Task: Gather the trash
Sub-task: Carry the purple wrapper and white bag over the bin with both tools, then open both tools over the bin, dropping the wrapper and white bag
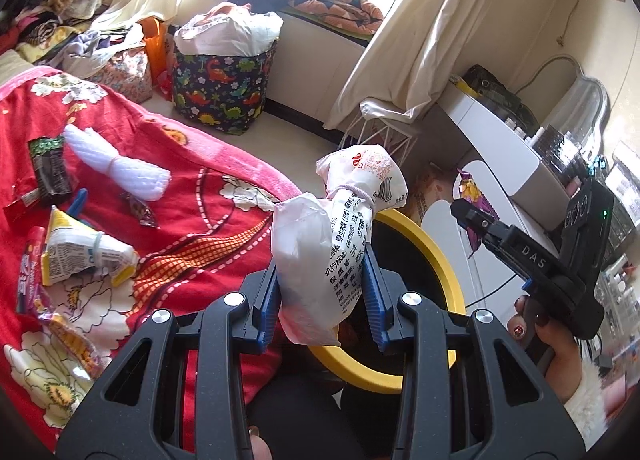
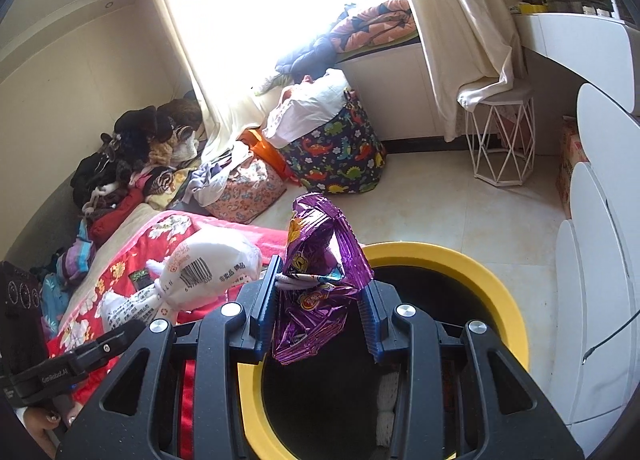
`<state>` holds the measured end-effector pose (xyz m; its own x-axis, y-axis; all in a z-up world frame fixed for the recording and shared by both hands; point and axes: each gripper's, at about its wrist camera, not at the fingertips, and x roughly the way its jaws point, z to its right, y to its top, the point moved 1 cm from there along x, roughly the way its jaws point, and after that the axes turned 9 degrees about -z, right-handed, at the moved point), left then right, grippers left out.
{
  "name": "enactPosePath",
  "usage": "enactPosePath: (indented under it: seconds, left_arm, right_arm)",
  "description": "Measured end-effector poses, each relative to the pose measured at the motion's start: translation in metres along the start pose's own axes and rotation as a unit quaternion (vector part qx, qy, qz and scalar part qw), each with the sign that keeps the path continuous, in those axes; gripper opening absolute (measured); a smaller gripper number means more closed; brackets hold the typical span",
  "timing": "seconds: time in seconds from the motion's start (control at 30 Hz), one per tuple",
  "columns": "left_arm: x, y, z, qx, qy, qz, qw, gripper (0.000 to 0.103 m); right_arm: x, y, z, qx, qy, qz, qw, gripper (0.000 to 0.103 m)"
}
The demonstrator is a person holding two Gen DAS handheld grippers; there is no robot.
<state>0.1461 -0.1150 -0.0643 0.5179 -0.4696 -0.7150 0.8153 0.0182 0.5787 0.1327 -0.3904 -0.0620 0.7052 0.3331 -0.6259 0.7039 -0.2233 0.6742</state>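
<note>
Two pieces of trash being held over a yellow-rimmed bin beside a red bed.

Left gripper [image 1: 324, 300] is clamping a white printed plastic bag [image 1: 340, 236], tied at its neck with a band, between blue pads [image 1: 267, 304]; the bag is standing upright over the near rim of the yellow-rimmed bin [image 1: 436, 256]. Right gripper [image 2: 320, 312] is pinching a crumpled purple foil snack wrapper [image 2: 320, 272] above the bin's dark opening, its rim [image 2: 480, 276] showing behind. More litter is lying on the red floral blanket [image 1: 192, 196]: a white foam net sleeve [image 1: 120, 164], a dark wrapper [image 1: 50, 168], and a yellow-and-white packet [image 1: 84, 252]. A dinosaur-print basket [image 1: 222, 88] is sitting on the floor beyond the bed.
</note>
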Motion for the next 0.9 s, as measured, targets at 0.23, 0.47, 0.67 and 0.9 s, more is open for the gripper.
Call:
enactPosePath:
  seconds: [0.23,0.47,0.67,0.9]
  left_arm:
    - [0.017,-0.006,0.012,0.017,0.007,-0.018,0.9997,0.029]
    - [0.04,-0.013,0.022,0.026,0.019,-0.044,0.9985,0.029]
    - [0.058,-0.021,0.032,0.046,0.031,-0.068,0.9962,0.03]
    - [0.074,-0.027,0.049,0.085,0.042,-0.083,0.9921,0.031]
  right_arm:
    - [-0.004,0.002,0.018,0.013,-0.007,0.001,1.0,0.034]
    - [0.002,0.001,0.023,0.011,-0.019,-0.01,1.0,0.036]
    - [0.01,-0.001,0.032,0.021,-0.027,-0.023,0.999,0.037]
    - [0.018,-0.003,0.043,0.035,-0.032,-0.032,0.998,0.037]
